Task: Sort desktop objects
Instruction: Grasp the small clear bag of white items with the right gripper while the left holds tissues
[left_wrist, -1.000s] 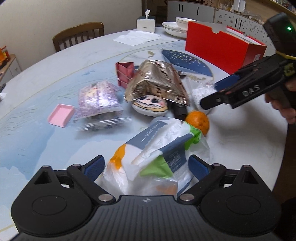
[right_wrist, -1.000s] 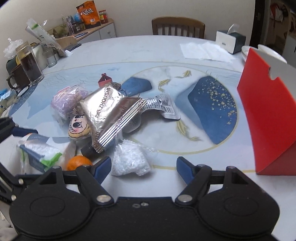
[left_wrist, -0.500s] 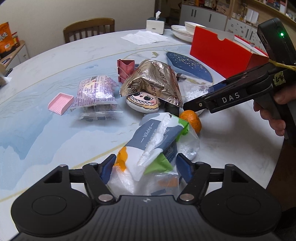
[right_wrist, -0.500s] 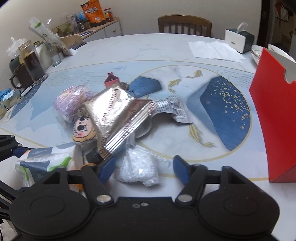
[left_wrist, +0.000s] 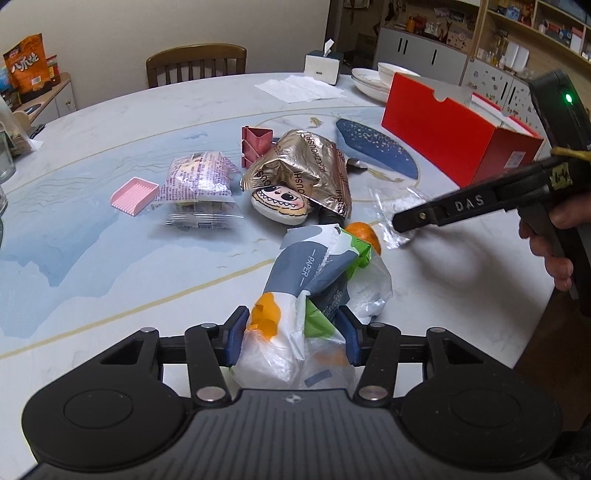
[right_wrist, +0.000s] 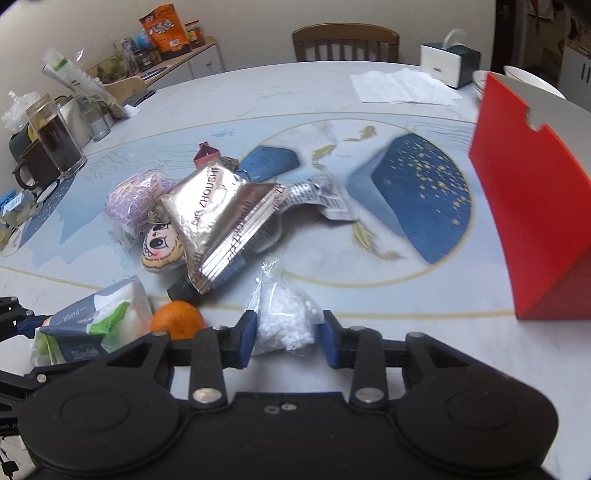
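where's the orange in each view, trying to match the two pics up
Left wrist view: the orange sits right of centre, half hidden behind the far end of the tissue pack, just beyond the tip of the right claw.
Right wrist view: it is at lower left, between the tissue pack and the bag of white granules.
Shared landmark: the gold foil pouch, just beyond the orange in both.

On the tabletop (left_wrist: 92, 280): one orange tangerine (right_wrist: 178, 319), one gold foil snack bag (left_wrist: 308, 168), one purple printed packet (left_wrist: 199, 177), one pink plastic tray (left_wrist: 135, 190), one red cardboard box (left_wrist: 454, 129), one clear bag of white granules (right_wrist: 286, 317), one white tissue pack (left_wrist: 314, 280), one cartoon-face cushion (left_wrist: 279, 201).
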